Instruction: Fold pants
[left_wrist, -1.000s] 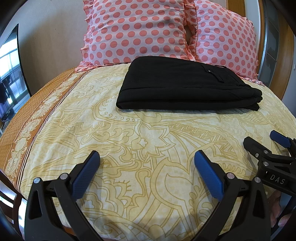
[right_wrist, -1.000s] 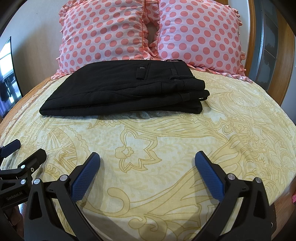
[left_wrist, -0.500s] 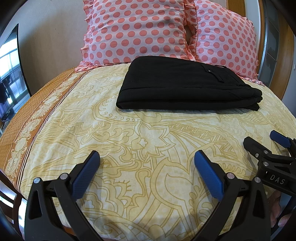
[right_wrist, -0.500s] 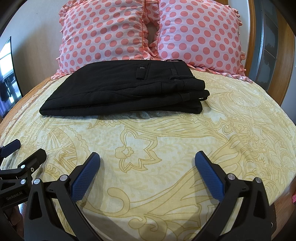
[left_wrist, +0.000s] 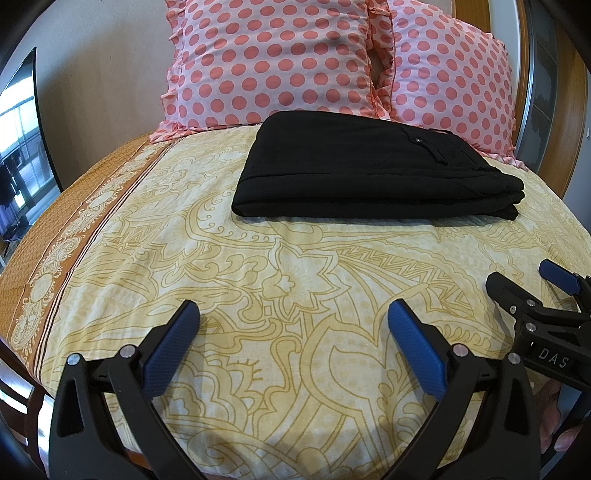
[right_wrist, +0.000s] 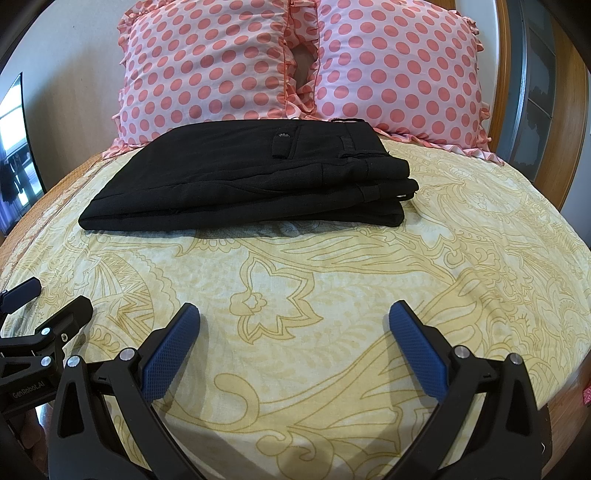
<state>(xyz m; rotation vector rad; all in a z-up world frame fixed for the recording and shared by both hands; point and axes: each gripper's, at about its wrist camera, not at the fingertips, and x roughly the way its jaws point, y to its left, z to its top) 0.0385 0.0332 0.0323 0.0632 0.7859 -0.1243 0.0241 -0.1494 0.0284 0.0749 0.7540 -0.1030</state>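
On the bed (left_wrist: 258, 266), the black pants (left_wrist: 362, 173) lie folded into a flat stack at the far end, their back edge touching the two pink polka-dot pillows (left_wrist: 273, 59) that stand against the headboard. White letters "DAS" show on the right gripper (left_wrist: 528, 284) where it enters the left wrist view at the right edge; "GenRobot.AI" reads on the left gripper's body at the lower left of the right wrist view.

Nearer than the pants, the yellow patterned bedspread (right_wrist: 332, 280) runs bare from the stack's front edge down to both grippers. The left gripper (left_wrist: 291, 332) hangs over this stretch with its blue pads (left_wrist: 170, 350) spread wide and holding nothing. The right gripper (right_wrist: 295, 332) is likewise spread wide and empty, its pads (right_wrist: 417, 350) well apart from the pants.

To the left of the pants, an orange border band (left_wrist: 55, 236) runs along the side of the bedspread, and beyond it a dark screen (left_wrist: 18, 147) leans by the wall. To the right of the pants, a curved wooden frame (right_wrist: 569, 122) rises past the pillows.
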